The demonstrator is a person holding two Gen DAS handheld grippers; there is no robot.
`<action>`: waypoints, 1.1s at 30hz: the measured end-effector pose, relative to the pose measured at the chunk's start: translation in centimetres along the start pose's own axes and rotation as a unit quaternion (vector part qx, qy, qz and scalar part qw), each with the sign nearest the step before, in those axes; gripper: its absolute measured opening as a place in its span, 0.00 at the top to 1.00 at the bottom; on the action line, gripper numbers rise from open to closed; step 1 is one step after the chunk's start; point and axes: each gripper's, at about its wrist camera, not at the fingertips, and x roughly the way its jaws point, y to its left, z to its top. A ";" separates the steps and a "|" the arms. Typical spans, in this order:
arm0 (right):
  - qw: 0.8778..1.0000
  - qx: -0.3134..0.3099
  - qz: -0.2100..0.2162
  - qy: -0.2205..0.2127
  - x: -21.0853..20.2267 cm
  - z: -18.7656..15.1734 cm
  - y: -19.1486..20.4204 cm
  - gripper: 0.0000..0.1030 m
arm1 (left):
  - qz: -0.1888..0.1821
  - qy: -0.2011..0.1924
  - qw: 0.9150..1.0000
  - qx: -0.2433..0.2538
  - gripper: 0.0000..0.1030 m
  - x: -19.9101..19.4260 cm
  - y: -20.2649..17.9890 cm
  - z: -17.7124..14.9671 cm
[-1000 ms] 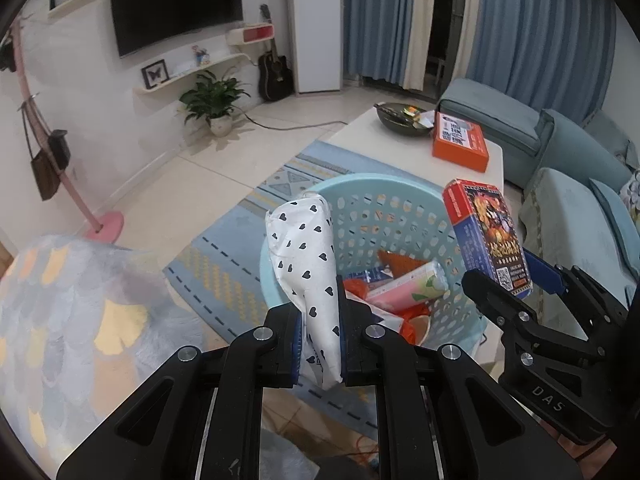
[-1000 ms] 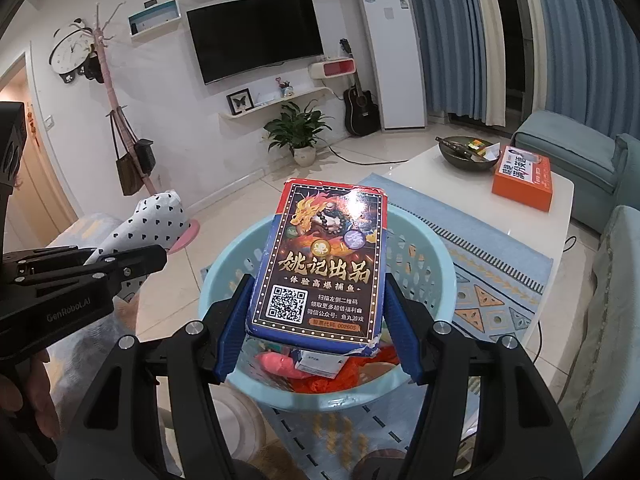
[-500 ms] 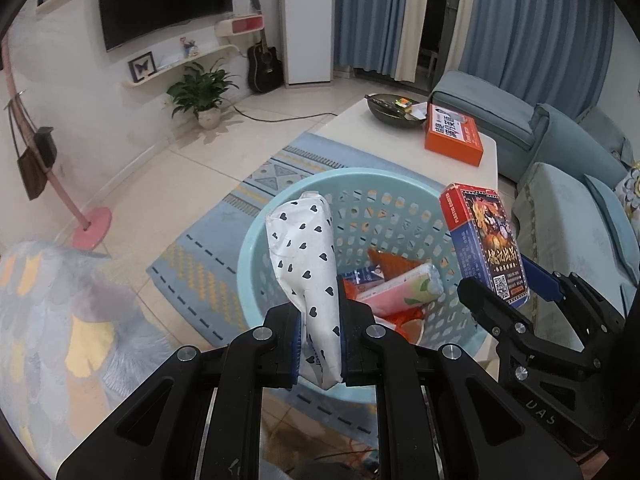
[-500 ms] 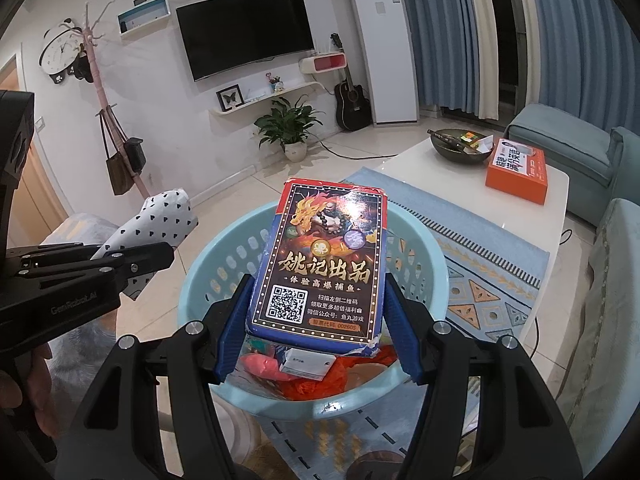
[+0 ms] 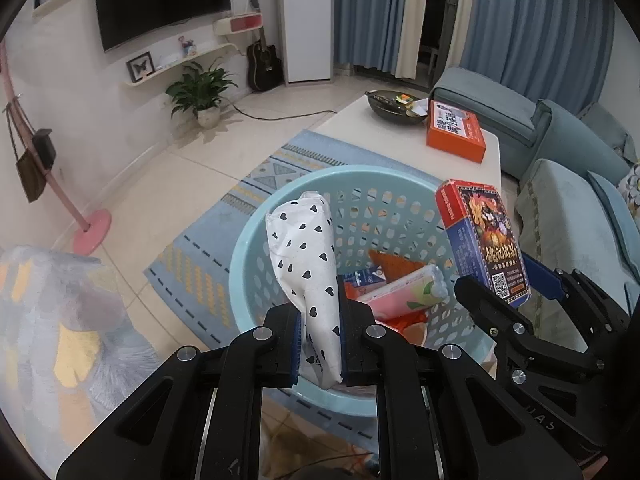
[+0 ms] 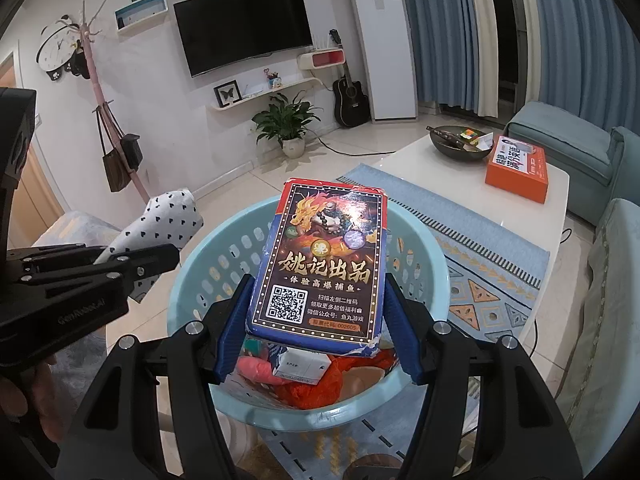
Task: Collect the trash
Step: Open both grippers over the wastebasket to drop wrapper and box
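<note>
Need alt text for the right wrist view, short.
Right gripper clamps a dragon-print box above a light blue basket of trash. At left, the left gripper holds a heart-print packet.

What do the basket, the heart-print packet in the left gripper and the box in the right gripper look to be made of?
Basket: light blue moulded plastic, smooth, its wall pierced by oval holes. Heart-print packet: thin soft plastic film, probably, since it creases and dents where pinched. Box: printed cardboard with a glossy face that catches glare; its bottom edge is frayed and torn.
</note>
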 end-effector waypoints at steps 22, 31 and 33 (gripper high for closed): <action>1.000 0.024 -0.010 0.012 1.3 0.4 -1.3 0.40 | 0.008 0.011 1.000 -0.009 0.67 1.2 0.7 -0.1; 1.000 0.019 -0.010 0.012 0.9 0.5 -1.3 0.40 | 0.016 0.010 1.000 -0.009 0.52 0.8 0.6 0.1; 1.000 0.017 -0.010 0.012 0.7 0.5 -1.2 0.40 | 0.022 0.008 1.000 -0.013 0.46 0.6 0.7 0.2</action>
